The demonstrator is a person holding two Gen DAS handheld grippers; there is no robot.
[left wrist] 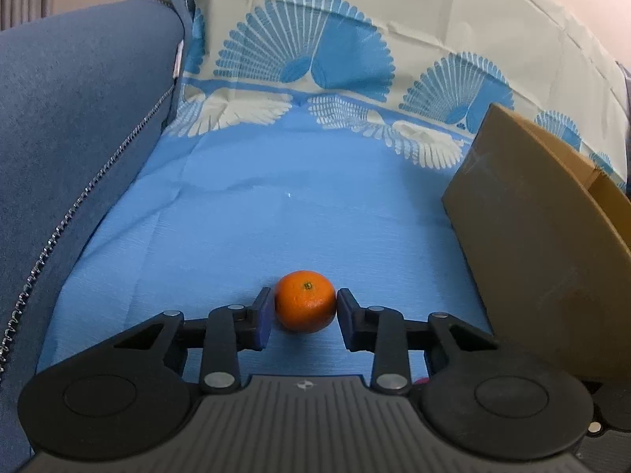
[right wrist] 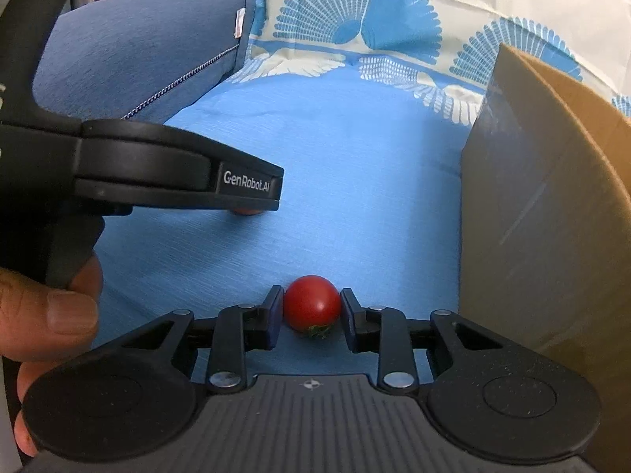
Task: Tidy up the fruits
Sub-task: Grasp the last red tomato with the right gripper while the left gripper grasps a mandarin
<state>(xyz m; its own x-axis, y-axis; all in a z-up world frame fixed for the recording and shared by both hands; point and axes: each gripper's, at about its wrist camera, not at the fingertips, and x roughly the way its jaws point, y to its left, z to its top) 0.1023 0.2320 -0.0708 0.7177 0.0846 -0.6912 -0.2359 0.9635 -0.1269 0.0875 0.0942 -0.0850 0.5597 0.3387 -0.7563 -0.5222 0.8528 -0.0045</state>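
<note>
The left tool (left wrist: pixel 304 307) sits low over the blue cloth (left wrist: pixel 244 228), and a mandarin (left wrist: pixel 305 301) rests on that cloth squarely between its two blue-padded fingers (left wrist: pixel 263 317). The right pad touches the fruit's skin; the left pad stands just beside it, so the tool is closed up around the mandarin, though I cannot tell whether it is truly squeezing. The fruit's stem end faces up.

To the right of the mandarin stands a brown cardboard box (left wrist: pixel 544 244), apart from it. To the mandarin's left lies a blue zippered cushion (left wrist: pixel 79 126), and behind it the cloth rises in a cream band printed with blue fans.

The right tool (right wrist: pixel 311 311) brackets a red tomato (right wrist: pixel 311 304) in the same way, its fingers (right wrist: pixel 273 317) right at the tomato's sides and the green calyx turned down toward the cloth. The tomato lies on the cloth, near the box's wall (right wrist: pixel 544 216), to the left of it. Beyond and left of the tomato, the left tool's black body (right wrist: pixel 157 173) hangs over the cloth, held by a bare hand (right wrist: pixel 47 307), with a sliver of orange showing under it.
</note>
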